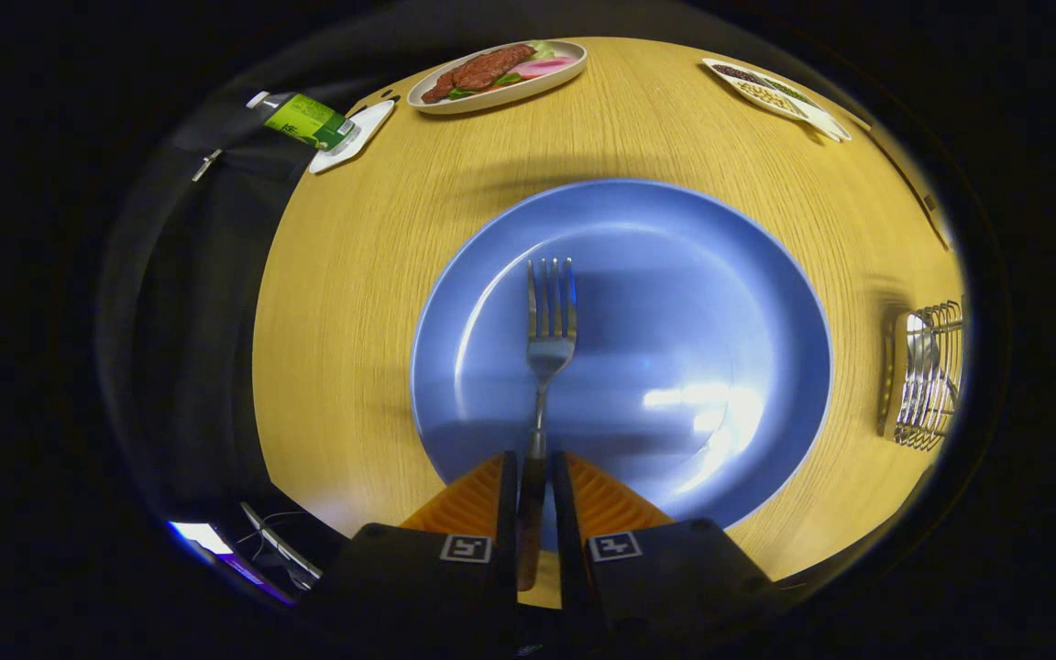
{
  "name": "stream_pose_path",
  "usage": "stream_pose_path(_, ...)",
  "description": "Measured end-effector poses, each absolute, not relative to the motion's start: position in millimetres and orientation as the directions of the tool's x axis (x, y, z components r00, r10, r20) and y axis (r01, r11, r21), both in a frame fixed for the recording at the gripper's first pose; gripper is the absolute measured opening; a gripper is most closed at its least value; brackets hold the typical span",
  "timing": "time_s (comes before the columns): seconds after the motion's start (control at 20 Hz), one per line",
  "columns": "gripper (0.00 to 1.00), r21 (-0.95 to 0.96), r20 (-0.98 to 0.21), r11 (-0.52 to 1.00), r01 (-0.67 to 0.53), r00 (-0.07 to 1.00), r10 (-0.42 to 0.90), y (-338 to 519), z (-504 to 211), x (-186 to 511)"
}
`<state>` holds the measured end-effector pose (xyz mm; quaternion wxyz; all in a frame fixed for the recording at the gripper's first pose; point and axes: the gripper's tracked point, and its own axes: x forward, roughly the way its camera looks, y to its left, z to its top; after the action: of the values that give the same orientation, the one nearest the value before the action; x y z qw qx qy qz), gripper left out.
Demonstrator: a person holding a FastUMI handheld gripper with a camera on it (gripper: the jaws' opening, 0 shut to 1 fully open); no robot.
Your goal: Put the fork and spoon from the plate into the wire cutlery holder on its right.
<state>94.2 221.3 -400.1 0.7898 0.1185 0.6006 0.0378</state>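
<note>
We see the steel fork (546, 339) with its brown handle on the blue plate (675, 275), tines pointing away. The wire cutlery holder (927, 376) stands right of the plate, a spoon (918, 353) inside.

We see the gripper (529, 467) pointing forward and downward, with its two orange fingers (468, 500) nearly parallel and drawn close together. Both fingers press on the brown handle of the fork (546, 348), which stands out straight ahead between them.

a pale wood-grain table (354, 302) takes bright light from above; beyond its left edge the booth is dark.
</note>
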Motion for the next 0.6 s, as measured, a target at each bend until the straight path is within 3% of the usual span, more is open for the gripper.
stream_pose_path(0.1, 0.24, 0.236, -0.94, 0.97, 0.057, 0.266, 0.213, 223.0, -402.9, 92.3)
stream_pose_path(0.25, 0.12, 0.261, -0.932, 0.965, 0.033, 0.269, 0.243, 224.2, -402.8, 89.6)
stream_pose_path(0.45, 0.08, 0.3, -0.905, 0.948, -0.106, 0.283, 0.318, 230.0, -394.9, 81.9)
stream_pose_path(0.6, 0.05, 0.31, -0.895, 0.941, -0.139, 0.291, 0.338, 227.6, -386.2, 73.7)
